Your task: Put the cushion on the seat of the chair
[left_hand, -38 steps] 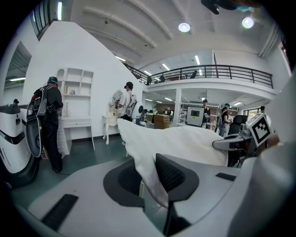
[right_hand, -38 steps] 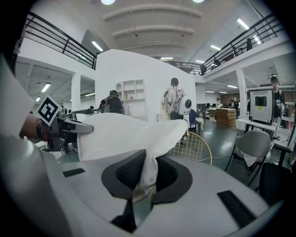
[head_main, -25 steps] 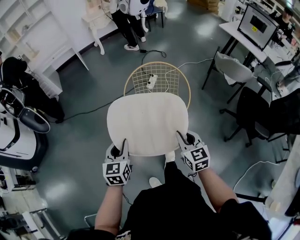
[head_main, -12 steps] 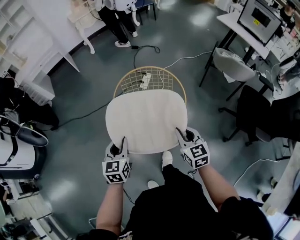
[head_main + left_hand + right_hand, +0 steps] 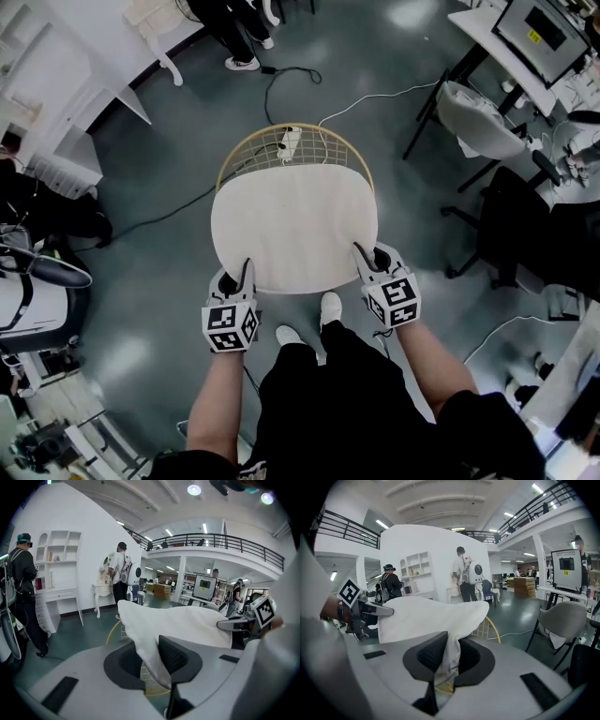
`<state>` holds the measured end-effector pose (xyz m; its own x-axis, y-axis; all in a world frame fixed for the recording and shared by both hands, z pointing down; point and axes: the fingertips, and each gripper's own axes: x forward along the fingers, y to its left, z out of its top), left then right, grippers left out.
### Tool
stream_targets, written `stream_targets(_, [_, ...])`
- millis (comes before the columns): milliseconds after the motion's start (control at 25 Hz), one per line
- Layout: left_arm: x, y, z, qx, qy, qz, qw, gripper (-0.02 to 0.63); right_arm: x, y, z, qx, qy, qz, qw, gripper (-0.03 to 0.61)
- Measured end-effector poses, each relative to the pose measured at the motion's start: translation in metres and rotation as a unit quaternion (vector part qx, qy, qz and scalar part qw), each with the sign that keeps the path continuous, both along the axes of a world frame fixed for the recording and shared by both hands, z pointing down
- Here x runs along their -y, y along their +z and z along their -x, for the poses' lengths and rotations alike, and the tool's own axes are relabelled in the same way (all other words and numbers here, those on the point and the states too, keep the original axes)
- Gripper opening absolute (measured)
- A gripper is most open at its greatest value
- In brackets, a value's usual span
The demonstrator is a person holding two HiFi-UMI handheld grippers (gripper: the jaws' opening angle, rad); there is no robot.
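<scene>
Grey floor (image 5: 141,281) below; left gripper (image 5: 234,278) and right gripper (image 5: 371,255) pinch the cushion (image 5: 293,234), which I could drop off-centre, missing the chair (image 5: 292,127)

The cushion (image 5: 293,234) is a flat, cream-white pad with rounded corners and a wide oval outline. It is held about level over the chair (image 5: 291,150), pinched at its two near corners by the left gripper (image 5: 246,274) and the right gripper (image 5: 363,255), and the cloth sags a little at each pinch. The chair is a round frame of pale gold wire standing on the dark floor. Only its far rim and grid show past the cushion's far edge. Whether the cushion touches the seat cannot be told.
</scene>
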<state>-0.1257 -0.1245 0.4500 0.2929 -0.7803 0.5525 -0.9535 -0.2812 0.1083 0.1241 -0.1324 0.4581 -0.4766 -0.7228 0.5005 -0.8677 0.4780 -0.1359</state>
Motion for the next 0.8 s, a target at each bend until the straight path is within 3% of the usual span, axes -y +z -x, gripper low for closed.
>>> stream_targets(480, [0.062,0.081,0.014,0.011,0.042,0.024,0.9988,0.101,0.046,0.076,0.015,-0.020,0.033,0.025,0.999,0.052])
stream_targets(800, [0.095,0.163,0.026,0.013,0.076,0.033,0.9965,0.106,0.070,0.149,0.025,-0.044,0.054,0.035,0.997,0.054])
